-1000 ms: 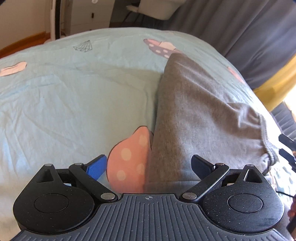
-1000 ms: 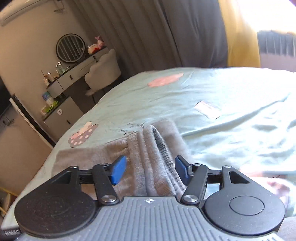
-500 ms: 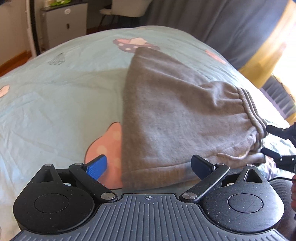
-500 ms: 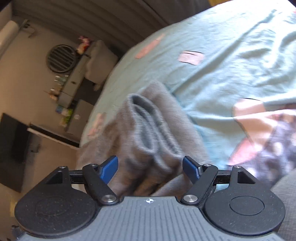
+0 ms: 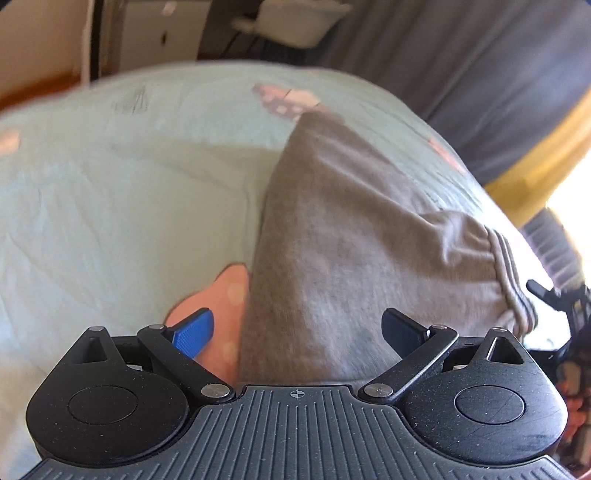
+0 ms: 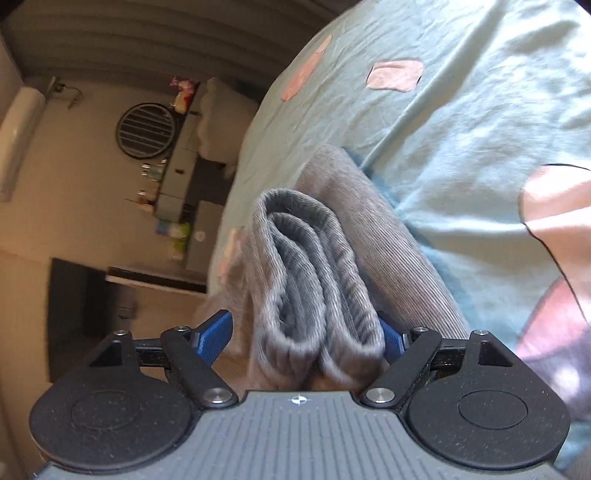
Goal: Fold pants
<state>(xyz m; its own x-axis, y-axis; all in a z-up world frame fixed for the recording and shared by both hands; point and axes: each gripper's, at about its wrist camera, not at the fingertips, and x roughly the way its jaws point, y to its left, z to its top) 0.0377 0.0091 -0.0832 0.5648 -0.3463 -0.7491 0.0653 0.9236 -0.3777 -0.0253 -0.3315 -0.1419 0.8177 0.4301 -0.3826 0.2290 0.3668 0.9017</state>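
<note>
The grey pants (image 5: 354, 251) lie folded on the pale blue bed sheet (image 5: 110, 206), with the ribbed waistband at the right. My left gripper (image 5: 297, 330) is open; the near edge of the pants runs between its fingers, the left blue pad (image 5: 192, 336) over a pink print. My right gripper (image 6: 308, 338) is wide apart with the bunched, folded waistband (image 6: 314, 280) between its blue pads; I cannot tell whether they pinch it. The right gripper also shows at the right edge of the left wrist view (image 5: 561, 299).
The sheet (image 6: 461, 122) carries pink mushroom prints (image 6: 554, 206). Beyond the bed are grey curtains (image 5: 461, 55), a yellow curtain (image 5: 543, 162), a white chair (image 5: 295, 18), a dresser with a round mirror (image 6: 146, 131) and a dark cabinet (image 6: 74, 314).
The right gripper has rolled further and the waistband bundle sits deeper between its fingers. The left wrist view has shifted back; the pants look narrower and further right in it.
</note>
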